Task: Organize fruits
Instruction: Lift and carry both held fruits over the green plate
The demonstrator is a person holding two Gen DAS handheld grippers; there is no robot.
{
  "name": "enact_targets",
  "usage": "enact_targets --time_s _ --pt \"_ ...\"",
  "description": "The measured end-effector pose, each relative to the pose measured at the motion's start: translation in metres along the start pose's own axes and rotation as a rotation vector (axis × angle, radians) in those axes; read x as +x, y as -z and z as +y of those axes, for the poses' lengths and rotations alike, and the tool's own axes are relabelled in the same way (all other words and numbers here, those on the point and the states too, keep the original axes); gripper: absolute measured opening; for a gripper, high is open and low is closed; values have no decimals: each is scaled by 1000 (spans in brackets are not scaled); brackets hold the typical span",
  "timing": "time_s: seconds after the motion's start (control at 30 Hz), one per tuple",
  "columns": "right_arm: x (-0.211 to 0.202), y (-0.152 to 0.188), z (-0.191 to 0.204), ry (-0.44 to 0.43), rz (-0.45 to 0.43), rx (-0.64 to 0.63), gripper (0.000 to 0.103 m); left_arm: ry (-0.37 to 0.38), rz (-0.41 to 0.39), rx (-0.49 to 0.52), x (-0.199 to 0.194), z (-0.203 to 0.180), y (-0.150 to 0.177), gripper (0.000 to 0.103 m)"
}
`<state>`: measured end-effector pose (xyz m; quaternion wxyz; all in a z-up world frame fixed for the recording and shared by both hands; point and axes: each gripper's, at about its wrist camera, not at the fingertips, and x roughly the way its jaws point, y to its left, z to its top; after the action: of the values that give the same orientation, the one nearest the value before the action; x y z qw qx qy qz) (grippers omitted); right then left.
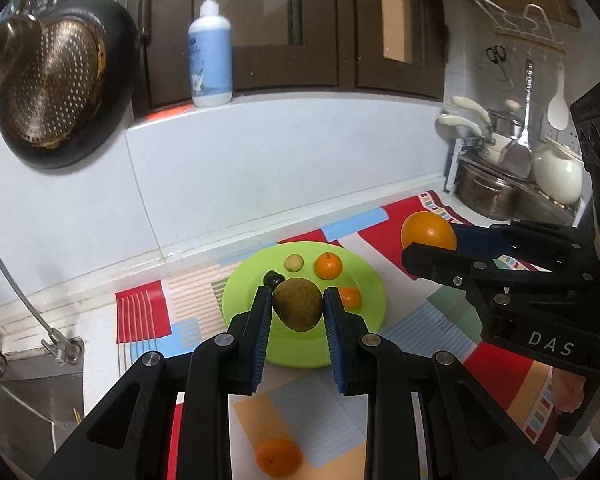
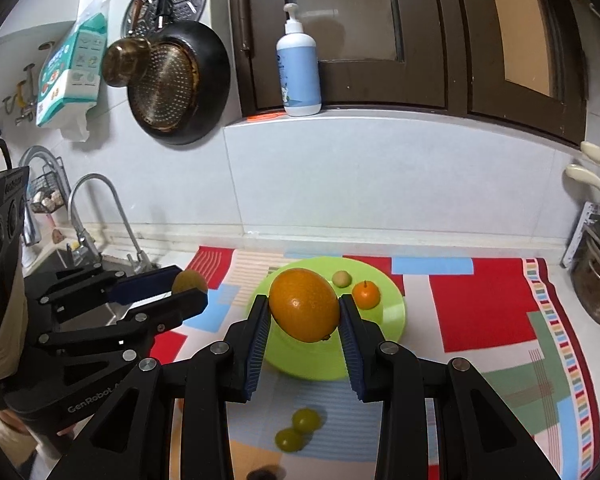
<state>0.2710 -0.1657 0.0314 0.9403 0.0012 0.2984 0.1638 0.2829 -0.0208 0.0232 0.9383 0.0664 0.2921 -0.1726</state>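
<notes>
Left wrist view showed the left gripper [image 1: 298, 308] clamped on a kiwi [image 1: 299, 304] above the green plate [image 1: 374, 300], while the right gripper [image 2: 305, 312] gripped an orange [image 2: 304, 305] over that plate, where a mandarin [image 2: 366, 294] lay.

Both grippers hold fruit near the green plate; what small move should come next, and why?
Probably lower the left gripper and set its kiwi on a bare spot of the green plate: it hangs right over the plate, while the right gripper holds the orange alongside.
</notes>
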Motion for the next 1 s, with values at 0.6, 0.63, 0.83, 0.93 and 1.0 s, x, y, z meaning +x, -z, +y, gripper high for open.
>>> enact_targets --time_s 0.6,0.63,0.83,0.93,1.0 --pt "95 -14 -27 -22 118 32 35 22 126 -41 87 32 -14 27" --pt "102 -14 -30 -24 126 36 35 24 136 -42 92 33 -14 27" --pt "135 -8 -37 -32 176 44 35 33 186 -35 122 38 -9 27" --pt "149 -4 -41 -34 201 47 35 36 213 -28 138 40 -6 27" --pt "158 -1 -44 -33 215 48 35 43 229 -28 147 41 -4 27"
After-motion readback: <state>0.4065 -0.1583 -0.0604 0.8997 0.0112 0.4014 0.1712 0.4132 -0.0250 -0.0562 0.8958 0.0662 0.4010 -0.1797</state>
